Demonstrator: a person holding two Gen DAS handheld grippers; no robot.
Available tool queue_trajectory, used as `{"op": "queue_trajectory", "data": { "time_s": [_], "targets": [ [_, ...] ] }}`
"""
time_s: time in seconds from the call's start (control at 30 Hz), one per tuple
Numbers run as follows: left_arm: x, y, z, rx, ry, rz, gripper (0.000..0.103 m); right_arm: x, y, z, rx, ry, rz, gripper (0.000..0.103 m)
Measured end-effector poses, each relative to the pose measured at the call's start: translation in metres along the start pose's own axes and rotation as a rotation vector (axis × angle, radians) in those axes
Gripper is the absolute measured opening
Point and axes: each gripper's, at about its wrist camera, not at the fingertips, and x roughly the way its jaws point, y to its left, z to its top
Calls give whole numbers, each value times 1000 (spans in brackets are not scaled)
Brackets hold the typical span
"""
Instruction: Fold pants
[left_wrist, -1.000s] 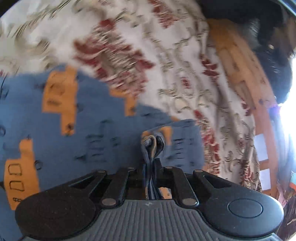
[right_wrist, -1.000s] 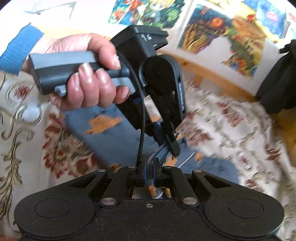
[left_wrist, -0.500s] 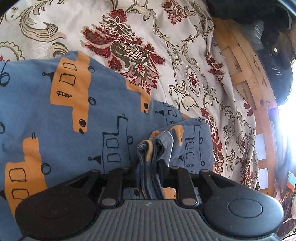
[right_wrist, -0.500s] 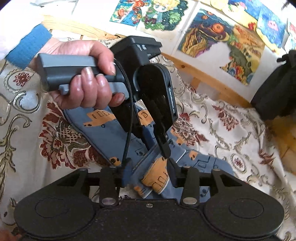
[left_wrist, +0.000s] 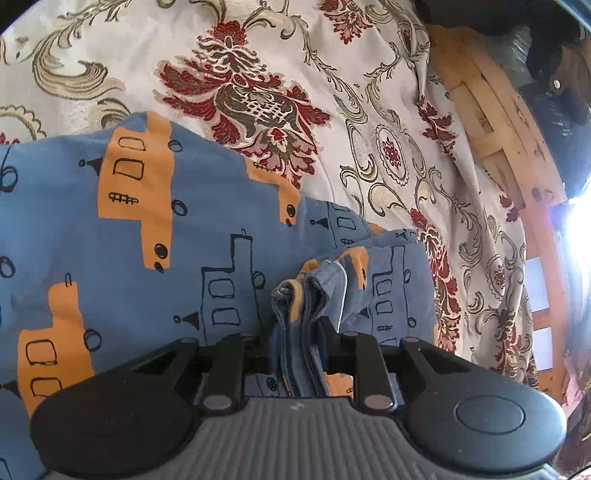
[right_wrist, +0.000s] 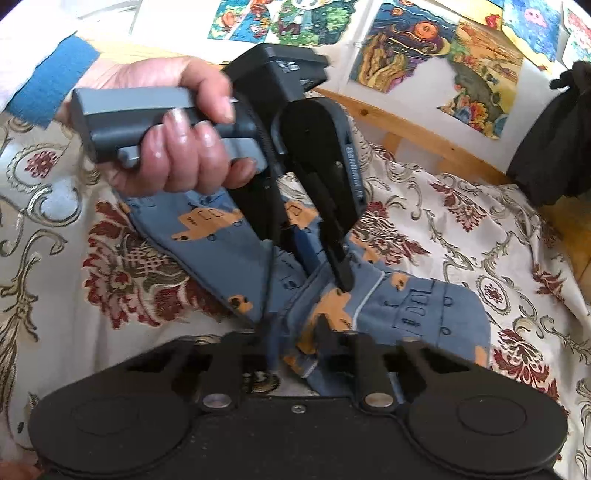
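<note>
- The pants (left_wrist: 155, 236), blue with orange vehicle prints and black line-drawn buildings, lie on a bedspread (left_wrist: 388, 122) patterned with red flowers and gold scrolls.
- In the left wrist view the left gripper (left_wrist: 297, 325) has its jaws partly closed, with a bunched stack of pant edges standing between them; the cloth fills the gap, though whether it is pinched tight cannot be told.
- The main panel of the pants spreads flat to the left of that gripper, and a smaller folded flap lies just to its right.
- In the right wrist view the right gripper (right_wrist: 295, 332) sits low over the bedspread, jaws a little apart, with a crumpled fold of the pants between them.
- A hand (right_wrist: 173, 147) with a blue cuff at the wrist wraps the grey handle of the left gripper (right_wrist: 341, 278), 4 fingers curled under it and the thumb on top.
- That gripper slants down from upper left to lower right, its black fingers tip-down on the pants just ahead of the right gripper.
- A wooden bed frame (right_wrist: 413, 133) runs behind the bedspread, with colourful drawings (right_wrist: 410, 55) on the wall above it.
- A dark garment (right_wrist: 554, 136) hangs at the right edge.
</note>
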Motion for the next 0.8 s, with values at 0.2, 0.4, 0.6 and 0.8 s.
{"op": "queue_trajectory", "data": {
  "time_s": [0.2,0.4,0.6,0.8],
  "targets": [
    [-3,-11,-4,61,-21,36,15,0,-5,1,61,12,15,15],
    [-11,-20,-6,104,-43,53,11,-4,-11,7,117,-1,27,14],
    [-22,-20,-1,120,-55,59,11,-3,-15,17,159,-7,46,14],
    [-34,-8,3,125,-51,78,11,6,-8,31,192,-11,85,14]
  ]
}}
